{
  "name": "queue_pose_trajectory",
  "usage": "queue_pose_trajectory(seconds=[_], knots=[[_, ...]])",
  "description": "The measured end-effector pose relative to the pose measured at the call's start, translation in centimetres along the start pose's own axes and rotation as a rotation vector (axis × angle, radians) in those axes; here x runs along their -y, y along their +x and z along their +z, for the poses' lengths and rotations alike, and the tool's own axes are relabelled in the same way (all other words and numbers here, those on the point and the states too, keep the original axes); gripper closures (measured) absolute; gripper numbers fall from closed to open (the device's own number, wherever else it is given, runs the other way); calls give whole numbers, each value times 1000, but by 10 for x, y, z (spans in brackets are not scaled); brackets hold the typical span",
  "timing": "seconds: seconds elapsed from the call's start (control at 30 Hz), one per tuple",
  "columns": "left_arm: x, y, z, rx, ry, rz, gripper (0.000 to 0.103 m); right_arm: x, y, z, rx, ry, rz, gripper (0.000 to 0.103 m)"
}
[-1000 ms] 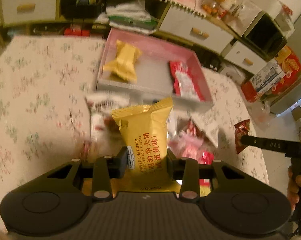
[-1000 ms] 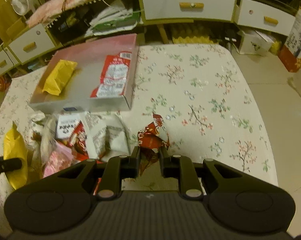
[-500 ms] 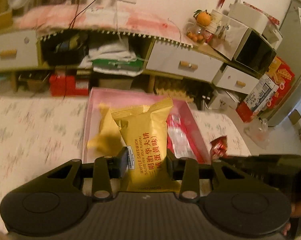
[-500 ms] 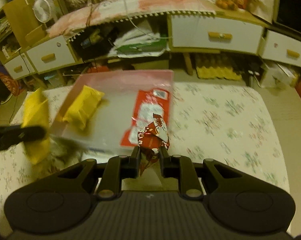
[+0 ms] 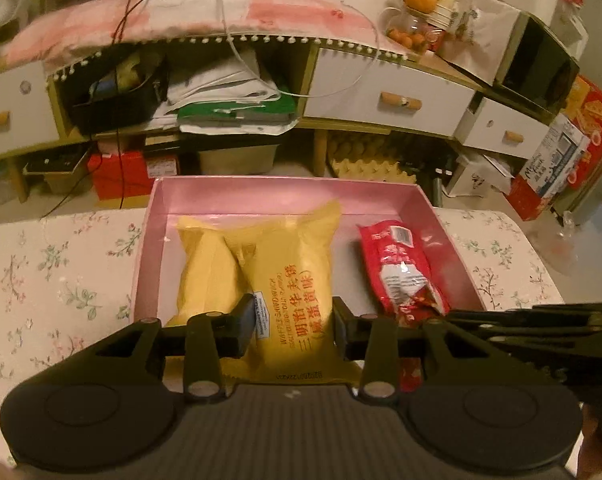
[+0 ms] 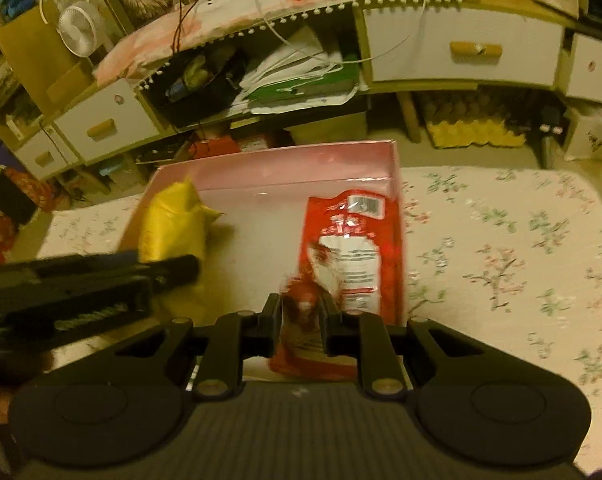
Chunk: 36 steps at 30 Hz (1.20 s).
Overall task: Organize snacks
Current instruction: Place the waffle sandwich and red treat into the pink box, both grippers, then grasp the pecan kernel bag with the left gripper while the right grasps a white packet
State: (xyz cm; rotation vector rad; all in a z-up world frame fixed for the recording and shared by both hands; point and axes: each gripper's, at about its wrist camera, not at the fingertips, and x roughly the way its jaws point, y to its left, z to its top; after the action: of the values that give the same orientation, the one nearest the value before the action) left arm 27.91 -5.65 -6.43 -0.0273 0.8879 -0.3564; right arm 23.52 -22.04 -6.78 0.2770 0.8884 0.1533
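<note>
The yellow foil waffle-sandwich packet with red lettering [image 5: 297, 296] is clamped between the two black fingers of the left gripper [image 5: 293, 320], held lengthwise over the near left part of the shallow pink cardboard box [image 5: 285, 192]. Under and just left of it a second yellow foil packet [image 5: 205, 272] lies on the box floor; whether the two touch cannot be told. That makes two yellow packets.

The right gripper [image 6: 301, 316] has its fingers closed on a small dark-red crinkled wrapper [image 6: 303, 304], held over the near right part of the same box. Directly beneath it lies a long red-and-white snack bag [image 6: 353, 248] along the box's right wall, its barcode end toward the far side. So there are two red items, one gripped and one lying down.

Both grippers point forward and somewhat down into the box, side by side; each shows at the edge of the other's view, the left as a dark blurred bar [image 6: 81, 280] crossing in front of the yellow packets.

The box sits on a floral-print tablecloth [image 6: 501, 248]. Beyond it stands a low white cabinet with wooden-handled drawers [image 5: 393, 96].
</note>
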Motion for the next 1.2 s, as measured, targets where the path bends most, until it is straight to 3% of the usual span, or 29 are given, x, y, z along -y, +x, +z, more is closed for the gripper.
queue_pose_trajectory(seconds=[0.1, 0.17, 0.33, 0.57, 0.7, 0.9, 1.1, 1.2], knots=[[-1, -18, 3, 23, 3, -22, 40, 0, -15, 2, 17, 25, 35, 68], [-3, -37, 4, 43, -10, -29, 36, -4, -28, 3, 23, 20, 11, 68], [-14, -71, -5, 9, -75, -6, 32, -6, -56, 1, 24, 42, 9, 65], [-22, -117, -49, -66, -50, 21, 24, -26, -88, -18, -28, 6, -13, 51], [-34, -119, -73, -120, -95, 34, 23, -37, -96, -29, -55, -23, -25, 45], [-52, -108, -83, -141, -157, 58, 20, -35, -82, -42, -65, -54, -73, 44], [-57, -88, -82, -129, -230, 75, 11, -7, -70, -44, -82, 64, -95, 44], [-53, -73, -81, -144, -232, 113, 9, 5, -59, -48, -89, 99, -107, 35]])
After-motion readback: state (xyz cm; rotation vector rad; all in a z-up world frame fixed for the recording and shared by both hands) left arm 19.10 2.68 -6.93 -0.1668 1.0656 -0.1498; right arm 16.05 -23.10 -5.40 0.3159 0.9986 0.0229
